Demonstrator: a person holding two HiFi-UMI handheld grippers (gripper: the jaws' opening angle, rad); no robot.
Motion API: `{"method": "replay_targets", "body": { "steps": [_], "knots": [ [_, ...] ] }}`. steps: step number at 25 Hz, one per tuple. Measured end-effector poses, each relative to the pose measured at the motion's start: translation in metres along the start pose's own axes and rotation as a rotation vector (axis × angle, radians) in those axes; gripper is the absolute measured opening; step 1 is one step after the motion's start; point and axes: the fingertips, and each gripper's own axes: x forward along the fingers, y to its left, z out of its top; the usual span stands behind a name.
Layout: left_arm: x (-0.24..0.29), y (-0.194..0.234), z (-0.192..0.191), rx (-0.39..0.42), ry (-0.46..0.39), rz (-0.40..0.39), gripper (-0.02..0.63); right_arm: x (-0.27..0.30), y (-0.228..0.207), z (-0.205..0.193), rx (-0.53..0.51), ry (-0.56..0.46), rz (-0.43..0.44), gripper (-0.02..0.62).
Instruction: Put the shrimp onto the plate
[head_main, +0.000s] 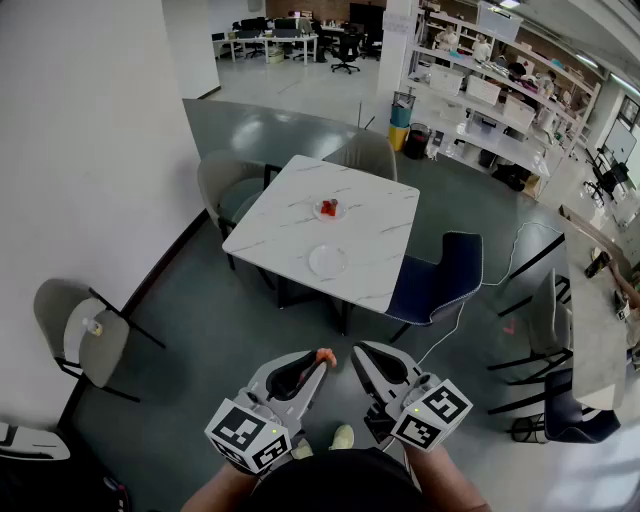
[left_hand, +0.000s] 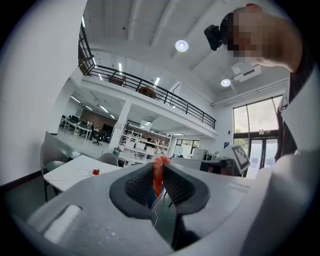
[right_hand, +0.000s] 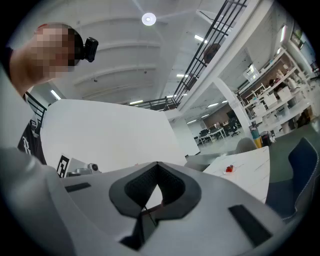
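Observation:
An orange shrimp (head_main: 325, 354) is pinched at the tips of my left gripper (head_main: 320, 364), which is shut on it and held low, well short of the table. Along the left gripper view the shrimp (left_hand: 158, 176) hangs upright between the ribbed pads. My right gripper (head_main: 358, 353) sits beside the left one, shut with nothing in it; in its own view the right gripper (right_hand: 156, 165) has its tips touching. On the white marble table (head_main: 380, 232) an empty white plate (head_main: 327, 261) lies near the front, and a farther plate (head_main: 328, 209) carries red shrimp (right_hand: 229, 169).
A dark blue chair (head_main: 440, 280) stands at the table's right side, grey chairs (head_main: 225, 185) at its left and far sides. A lone grey chair (head_main: 85, 330) stands by the left wall. A cable (head_main: 455, 320) runs over the floor. Shelves and desks fill the background.

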Motion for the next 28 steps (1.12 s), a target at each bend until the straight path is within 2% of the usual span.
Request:
{"method": "replay_targets", "body": {
  "steps": [14,17,28],
  "knots": [
    [0.003,-0.007,-0.006,-0.007,0.011,0.005,0.069,-0.006,0.000,-0.001,0.016,0.002,0.026,0.002],
    [0.008,-0.006,-0.009,-0.011,0.014,0.006,0.069,-0.009,-0.002,0.001,0.037,-0.018,0.048,0.002],
    [0.039,-0.005,-0.018,-0.039,0.027,0.020,0.069,-0.030,-0.033,0.017,0.042,-0.086,0.038,0.002]
  ]
}}
